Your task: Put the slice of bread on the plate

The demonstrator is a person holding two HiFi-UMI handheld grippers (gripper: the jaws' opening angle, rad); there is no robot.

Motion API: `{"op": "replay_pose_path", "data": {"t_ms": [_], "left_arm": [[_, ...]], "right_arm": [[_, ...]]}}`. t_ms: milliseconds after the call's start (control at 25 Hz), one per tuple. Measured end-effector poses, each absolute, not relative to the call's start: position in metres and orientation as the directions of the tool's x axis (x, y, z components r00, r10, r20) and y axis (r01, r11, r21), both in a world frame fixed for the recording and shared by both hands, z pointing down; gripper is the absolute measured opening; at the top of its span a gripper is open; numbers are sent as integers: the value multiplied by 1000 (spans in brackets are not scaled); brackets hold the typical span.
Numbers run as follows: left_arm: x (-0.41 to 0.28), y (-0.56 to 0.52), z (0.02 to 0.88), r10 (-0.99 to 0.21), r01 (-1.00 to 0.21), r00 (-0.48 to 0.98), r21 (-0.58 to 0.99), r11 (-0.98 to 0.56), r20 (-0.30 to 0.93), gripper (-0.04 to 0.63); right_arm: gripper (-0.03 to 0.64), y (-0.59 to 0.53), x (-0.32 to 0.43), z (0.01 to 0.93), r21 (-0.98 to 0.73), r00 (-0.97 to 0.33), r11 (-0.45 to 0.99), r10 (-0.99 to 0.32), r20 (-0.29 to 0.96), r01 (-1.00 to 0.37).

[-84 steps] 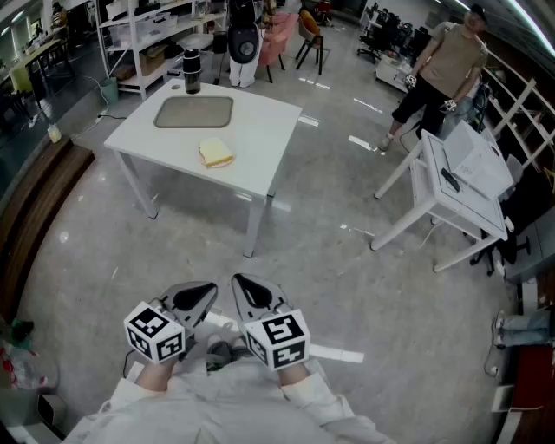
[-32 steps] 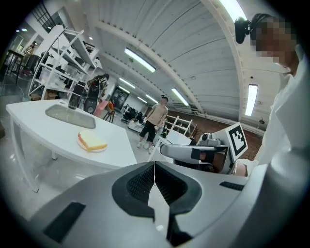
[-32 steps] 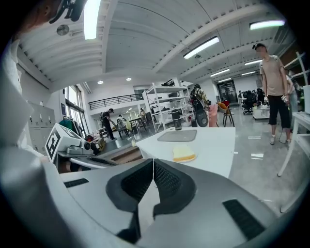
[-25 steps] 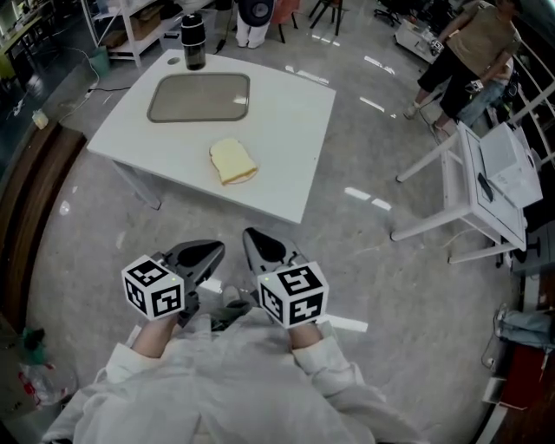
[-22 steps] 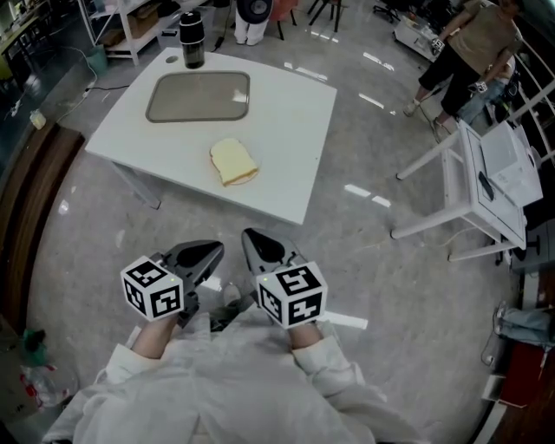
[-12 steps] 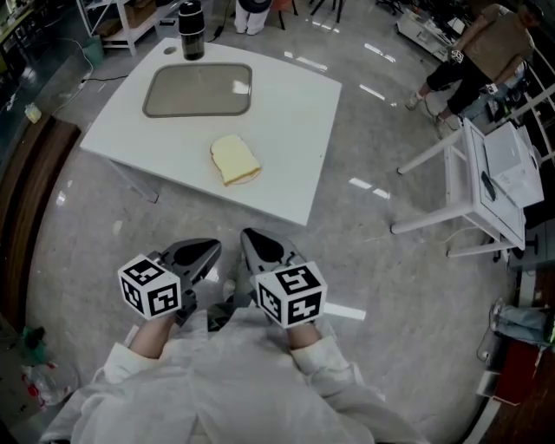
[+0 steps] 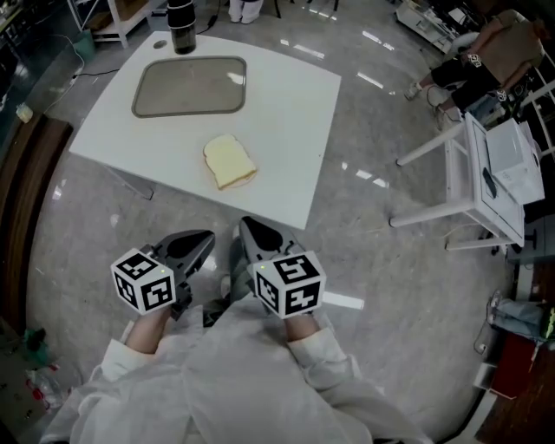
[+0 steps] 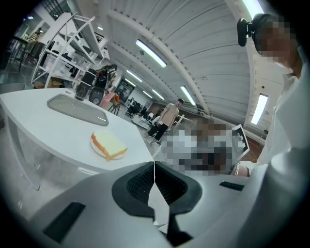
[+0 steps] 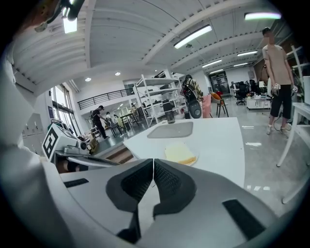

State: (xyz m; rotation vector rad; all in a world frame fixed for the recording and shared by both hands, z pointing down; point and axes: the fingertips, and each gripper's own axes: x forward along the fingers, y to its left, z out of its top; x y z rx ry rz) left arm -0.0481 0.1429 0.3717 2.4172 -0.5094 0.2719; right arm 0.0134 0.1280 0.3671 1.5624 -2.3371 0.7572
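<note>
Left gripper (image 7: pixel 198 243): jaws pressed together with nothing between them, held low near the person's body, well short of the table.

Right gripper (image 7: pixel 256 236): same deal, jaws closed tip to tip and empty, just beside the left one.

Slice of bread (image 7: pixel 230 162): lies flat on the white table (image 7: pixel 286 113), towards the near edge, well apart from both grippers.

Plate: honestly not sure which thing this is. A grey tray (image 7: pixel 189 85) sits further back on the table, near a dark bottle (image 7: pixel 181 13). The right gripper view also seems to show a pale round rim (image 9: pixel 196 157) right under the bread, white on white, so I can't tell whether that's a plate.

Step in hand: I'd say it's the approach. Nothing is grabbed yet and the task hasn't really started.

How to do it well: get close to the near edge first, then open the jaws of one gripper wide before reaching. The right gripper looks best lined up with the bread. Come in low and flat, one jaw on each side edge of the slice, and squeeze gently.

Handling guess: bread is soft, so a hard pinch would probably crush or tear it, and a corner grip would likely let it droop.

Watch out: keep the lift low on the way to the tray, and steer clear of the bottle behind it.
</note>
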Motion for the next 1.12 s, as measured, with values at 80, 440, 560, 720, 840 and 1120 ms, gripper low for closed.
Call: {"op": "replay_pose_path", "data": {"t_ms": [80, 440, 560, 720, 840, 1120], "left_arm": [[-49, 131, 374, -310, -443, 895, 552, -706, 321, 11], [-39, 87, 384, -317, -467, 882, 553, -690, 349, 11], [-39, 67, 390, -337, -491, 870, 565, -663, 360, 11], [-35, 48, 397, -351, -510, 860, 587, -628, 371, 11], [-34, 36, 404, -354, -524, 852, 598, -607, 386, 11], [-32, 12, 418, -364, -553, 833, 613, -565, 416, 11]], "right_arm": [[15, 120, 16, 370, -291, -406, 298, -788, 463, -909], [15, 74, 31, 379, -292, -420, 310, -764, 489, -905], [15, 57, 36, 384, -297, -425, 311, -752, 504, -903], [15, 36, 42, 393, -309, -435, 312, -731, 526, -899], [16, 23, 44, 399, -322, -444, 312, -714, 541, -894], [17, 0, 55, 420, -334, -452, 307, -676, 582, -891]]}}
